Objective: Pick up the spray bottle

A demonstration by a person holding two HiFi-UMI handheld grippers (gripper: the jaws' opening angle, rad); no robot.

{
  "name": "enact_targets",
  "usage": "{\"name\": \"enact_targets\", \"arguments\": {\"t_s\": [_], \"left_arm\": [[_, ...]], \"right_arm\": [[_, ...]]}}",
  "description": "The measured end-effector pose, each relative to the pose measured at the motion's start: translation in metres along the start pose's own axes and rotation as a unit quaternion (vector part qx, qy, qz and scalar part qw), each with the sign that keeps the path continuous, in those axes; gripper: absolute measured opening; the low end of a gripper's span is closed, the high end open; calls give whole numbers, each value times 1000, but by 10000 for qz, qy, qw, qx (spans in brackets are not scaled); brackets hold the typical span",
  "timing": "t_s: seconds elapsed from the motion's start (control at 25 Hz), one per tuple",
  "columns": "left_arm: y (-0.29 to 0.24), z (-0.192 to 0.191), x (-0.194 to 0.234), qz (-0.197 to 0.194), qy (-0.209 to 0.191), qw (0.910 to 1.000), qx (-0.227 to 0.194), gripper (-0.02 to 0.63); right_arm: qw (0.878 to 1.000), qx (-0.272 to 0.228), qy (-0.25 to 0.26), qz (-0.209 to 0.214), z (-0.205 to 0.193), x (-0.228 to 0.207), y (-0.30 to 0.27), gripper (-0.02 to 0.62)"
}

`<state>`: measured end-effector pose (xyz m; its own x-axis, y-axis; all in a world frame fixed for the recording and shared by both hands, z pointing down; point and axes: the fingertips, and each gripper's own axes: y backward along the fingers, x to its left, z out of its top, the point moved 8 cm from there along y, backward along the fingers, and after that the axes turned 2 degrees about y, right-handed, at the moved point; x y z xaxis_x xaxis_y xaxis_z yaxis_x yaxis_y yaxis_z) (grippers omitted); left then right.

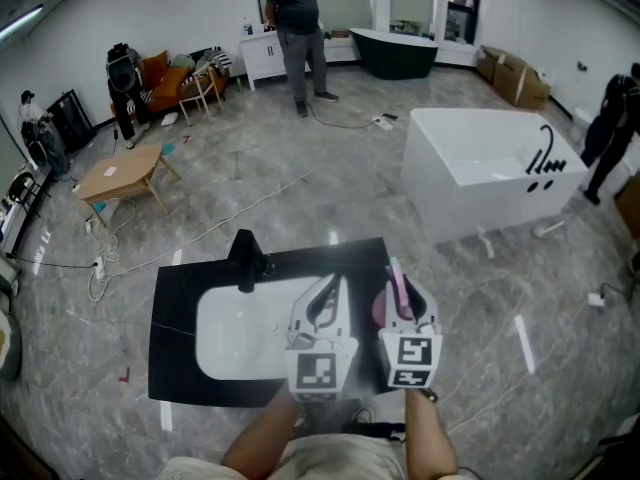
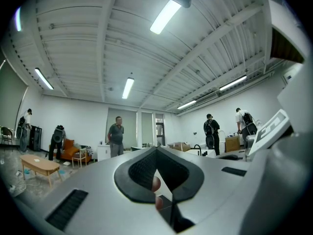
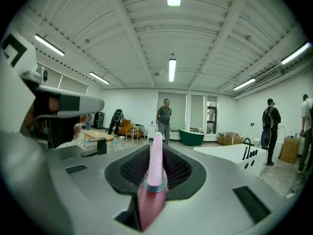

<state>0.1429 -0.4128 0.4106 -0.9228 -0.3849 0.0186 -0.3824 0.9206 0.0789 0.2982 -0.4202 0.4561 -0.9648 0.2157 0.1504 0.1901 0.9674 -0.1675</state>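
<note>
Grey glossy floor, large white-walled room; black vanity top [image 1: 172,313] with a white inset basin [image 1: 225,340] and a black faucet [image 1: 247,258] sits below and ahead of both hand-held grippers. Right gripper [image 1: 401,280]: jaws part-way apart and clamped on a pink spray bottle [image 1: 394,298]. In the right gripper view the bottle [image 3: 154,185] stands upright between the dark ribbed pads, its narrow pale-pink top rising past the jaw tips and its darker pink body down between the jaws; the pads press it from both sides. The bottle is off the vanity top, carried just right of the basin. Left gripper [image 1: 329,290]: immediately left of the right one, over the basin's right end. Left gripper view shows its jaw tips [image 2: 156,150] meeting, with nothing gripped. A white freestanding bathtub [image 1: 480,168] lies beyond and to the right of the right gripper. A standing person [image 1: 297,28] is far ahead. A low wooden table [image 1: 120,176] is far ahead-left of the left gripper.
</note>
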Motion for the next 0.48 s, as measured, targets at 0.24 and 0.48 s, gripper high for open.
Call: {"name": "enact_targets", "arguments": {"t_s": [0.24,0.48], "left_arm": [[6,4,3,-68,80,9999,-65,2],[13,13,8,-130,106,9997,-189,2]], "right_arm": [[9991,-427,27,-63,37,3,22,87],[9959,-861,-101,-265,68,7,50,87]]}}
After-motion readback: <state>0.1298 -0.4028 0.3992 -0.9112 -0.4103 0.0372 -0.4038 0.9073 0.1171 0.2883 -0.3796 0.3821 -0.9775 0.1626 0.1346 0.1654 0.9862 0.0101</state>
